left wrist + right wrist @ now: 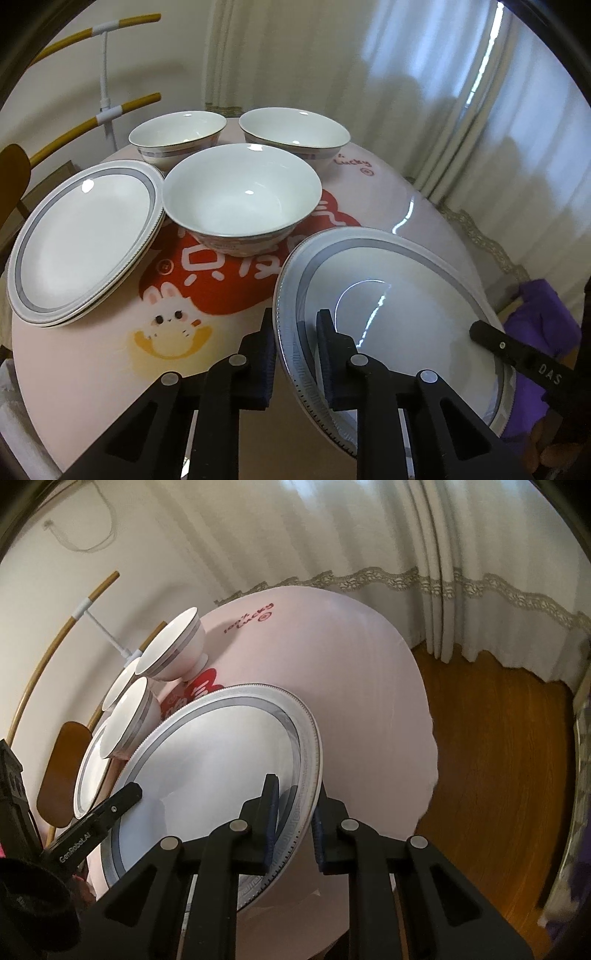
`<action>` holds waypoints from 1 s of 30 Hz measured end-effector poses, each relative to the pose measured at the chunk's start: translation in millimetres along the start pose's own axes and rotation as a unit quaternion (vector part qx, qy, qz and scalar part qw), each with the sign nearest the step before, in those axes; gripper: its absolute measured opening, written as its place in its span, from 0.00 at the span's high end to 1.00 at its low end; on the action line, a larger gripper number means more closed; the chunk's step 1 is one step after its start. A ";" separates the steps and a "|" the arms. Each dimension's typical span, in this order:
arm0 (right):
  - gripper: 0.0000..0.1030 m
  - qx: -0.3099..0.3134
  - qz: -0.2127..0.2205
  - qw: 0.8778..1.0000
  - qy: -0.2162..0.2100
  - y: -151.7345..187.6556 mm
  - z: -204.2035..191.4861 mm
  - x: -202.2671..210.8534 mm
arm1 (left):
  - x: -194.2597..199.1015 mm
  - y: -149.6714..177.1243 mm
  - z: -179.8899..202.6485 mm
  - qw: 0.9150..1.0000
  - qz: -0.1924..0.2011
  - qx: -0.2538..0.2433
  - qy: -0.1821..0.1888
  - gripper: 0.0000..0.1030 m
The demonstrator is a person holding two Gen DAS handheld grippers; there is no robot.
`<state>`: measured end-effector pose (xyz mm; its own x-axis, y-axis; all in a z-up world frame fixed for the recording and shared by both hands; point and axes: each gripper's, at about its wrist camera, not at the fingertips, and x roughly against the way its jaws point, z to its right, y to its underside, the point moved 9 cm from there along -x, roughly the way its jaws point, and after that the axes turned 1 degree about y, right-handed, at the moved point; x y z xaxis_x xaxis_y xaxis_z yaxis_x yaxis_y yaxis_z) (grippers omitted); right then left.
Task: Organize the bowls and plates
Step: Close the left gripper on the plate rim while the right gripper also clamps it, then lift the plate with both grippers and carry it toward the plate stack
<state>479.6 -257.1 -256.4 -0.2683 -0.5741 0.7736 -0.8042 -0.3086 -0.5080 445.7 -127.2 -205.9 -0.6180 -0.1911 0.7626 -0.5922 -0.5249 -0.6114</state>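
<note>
1. Far left of the left wrist view: the plate stack (85, 240) lies flat on the table (388, 199), its rim just beside the near bowl (242, 199). By the look of it, this is where your held plate should go.

2. Upper middle: two more bowls, the left bowl (177, 136) and the right bowl (295, 131), stand upright behind the near bowl, all three empty and not nested.

3. Lower middle: your left gripper (295, 354) is closed down on the left rim of the large plate (406, 295); one pad sits outside the rim, the other on the inner face.

4. Lower right of the same view: a finger of your right gripper (517, 354) reaches onto the plate's opposite rim.

5. Right wrist view, lower middle: the right gripper (293, 830) has narrowed onto that rim, one pad above it, one below. The plate is tilted and appears lifted off the table, carried between both grippers.

6. Step in hand, as judged: carrying the large plate to be stacked; the bowls are not yet sorted.

7. Next move calls for you to keep both grips even, level the plate, and pass it leftward clear of the near bowl before lowering it squarely onto the stack. A lopsided release could let it slide off.
</note>
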 end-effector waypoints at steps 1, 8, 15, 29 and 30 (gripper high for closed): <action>0.84 -0.003 0.001 1.000 0.001 2.4 -1.0 2.2 | 5.8 1.5 -0.5 1.000 0.000 -0.006 0.005 0.85; 0.84 -0.028 0.007 1.000 0.006 20.2 -14.6 21.4 | 35.0 4.5 -11.1 0.999 -0.002 -0.029 0.027 0.86; 0.84 -0.046 0.009 0.999 0.000 40.0 -49.0 36.5 | 75.3 2.8 -38.6 0.999 0.003 -0.035 0.035 0.86; 0.84 -0.024 0.029 0.999 -0.015 56.4 -144.3 40.1 | 143.9 -9.5 -130.2 0.998 0.038 -0.018 0.037 0.86; 0.84 -0.024 0.029 0.999 -0.020 56.5 -152.6 36.7 | 147.1 -9.7 -136.5 0.998 0.041 -0.014 0.034 0.86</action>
<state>343.4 -179.9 -198.9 -0.2955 -0.6198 0.7269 -0.8124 -0.2373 -0.5326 290.0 -37.0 -116.6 -0.6983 -0.1743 0.6943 -0.5524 -0.4856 -0.6775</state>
